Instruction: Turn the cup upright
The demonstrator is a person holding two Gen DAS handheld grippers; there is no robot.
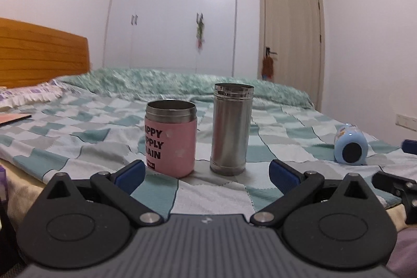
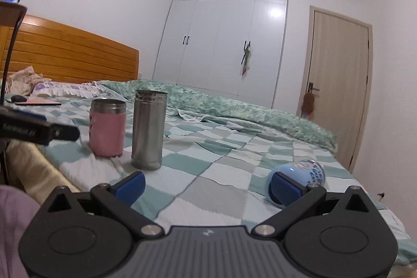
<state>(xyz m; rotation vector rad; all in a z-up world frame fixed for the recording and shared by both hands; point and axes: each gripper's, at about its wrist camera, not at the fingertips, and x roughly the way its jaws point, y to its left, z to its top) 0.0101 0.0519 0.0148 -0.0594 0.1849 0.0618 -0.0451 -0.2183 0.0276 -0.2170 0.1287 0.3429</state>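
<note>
Bed (image 1: 78, 147), checked quilt: pink cup (image 1: 170, 138), steel flask (image 1: 230, 129) upright; blue cup (image 2: 299, 173) lower right, lying unflipped; left gripper (image 1: 206, 173) and right gripper (image 2: 207, 185) jaws wide, empty.

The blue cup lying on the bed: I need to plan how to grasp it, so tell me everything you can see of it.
The blue cup is light blue and glossy, with a colourful printed pattern near its far end and a dark round base facing the left wrist camera. It lies on its side on the checked bedspread, apart from the two upright cups. The open right gripper is close, one blue pad overlapping it in view; contact is unclear.
</note>
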